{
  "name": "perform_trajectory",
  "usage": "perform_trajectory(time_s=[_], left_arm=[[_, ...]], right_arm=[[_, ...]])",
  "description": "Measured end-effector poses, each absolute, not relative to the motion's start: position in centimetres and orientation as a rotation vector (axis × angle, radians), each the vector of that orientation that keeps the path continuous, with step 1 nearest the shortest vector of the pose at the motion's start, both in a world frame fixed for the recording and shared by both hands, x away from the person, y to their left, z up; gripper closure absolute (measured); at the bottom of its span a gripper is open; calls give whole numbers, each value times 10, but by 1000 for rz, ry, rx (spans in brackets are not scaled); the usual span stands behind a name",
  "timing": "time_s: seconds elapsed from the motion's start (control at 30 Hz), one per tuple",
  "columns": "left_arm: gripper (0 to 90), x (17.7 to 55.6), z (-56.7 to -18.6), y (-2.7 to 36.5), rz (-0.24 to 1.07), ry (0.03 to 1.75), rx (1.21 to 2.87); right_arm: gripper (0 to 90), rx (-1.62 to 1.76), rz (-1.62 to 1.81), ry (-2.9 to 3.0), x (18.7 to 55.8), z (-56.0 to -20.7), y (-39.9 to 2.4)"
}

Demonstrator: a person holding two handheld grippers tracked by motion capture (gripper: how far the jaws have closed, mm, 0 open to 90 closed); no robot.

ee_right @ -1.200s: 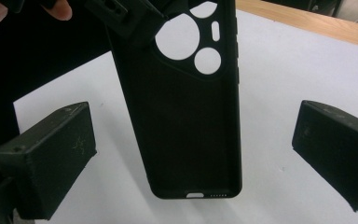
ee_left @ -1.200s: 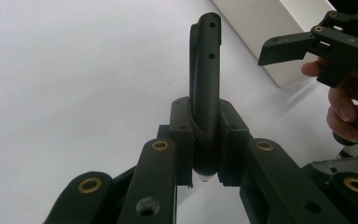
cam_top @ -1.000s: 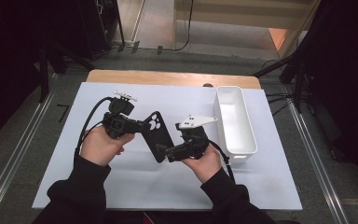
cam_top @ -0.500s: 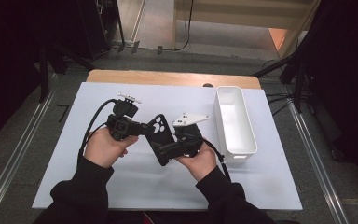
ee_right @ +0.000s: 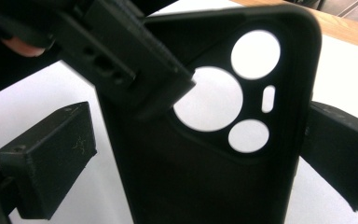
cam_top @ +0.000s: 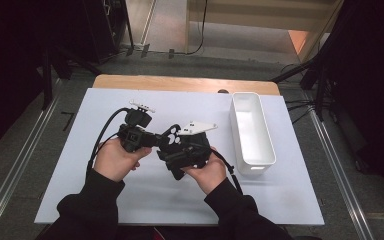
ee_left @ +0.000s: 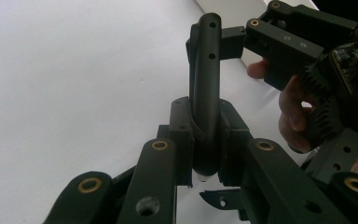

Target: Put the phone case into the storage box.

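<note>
Item: black phone case (cam_top: pixel 172 142) held above white mat (cam_top: pixel 80 190), left of white bin (cam_top: pixel 252 131) | Left gripper (ee_left: pixel 204 140): jaws narrow, clamped on case's thin edge | Right gripper (ee_right: pixel 205 154): jaws wide, one at either long side of the case; contact cannot be told | Case's camera cutouts face the right gripper's camera.

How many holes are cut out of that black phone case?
4. In the right gripper view the phone case has a big round hole in the middle, a smaller round one above, another below, and a slim slot at right. The claw's jaw may hide more.
</note>
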State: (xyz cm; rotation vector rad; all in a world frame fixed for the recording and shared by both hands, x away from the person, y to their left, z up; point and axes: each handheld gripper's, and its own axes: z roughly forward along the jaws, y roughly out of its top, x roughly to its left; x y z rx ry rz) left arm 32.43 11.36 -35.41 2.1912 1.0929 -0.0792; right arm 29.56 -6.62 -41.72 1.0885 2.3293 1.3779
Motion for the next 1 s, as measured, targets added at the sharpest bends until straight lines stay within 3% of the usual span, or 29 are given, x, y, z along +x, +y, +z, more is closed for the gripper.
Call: perform_trajectory(time_s=[0.2,1.0], left_arm=[[786,323,-355,110,-92,1086,2187],[720,321,-340,119,-62,1052,2130]], right_arm=[[95,1075,1373,2326,296,-419,-68],[122,1041,1374,2363,295,-419,-69]])
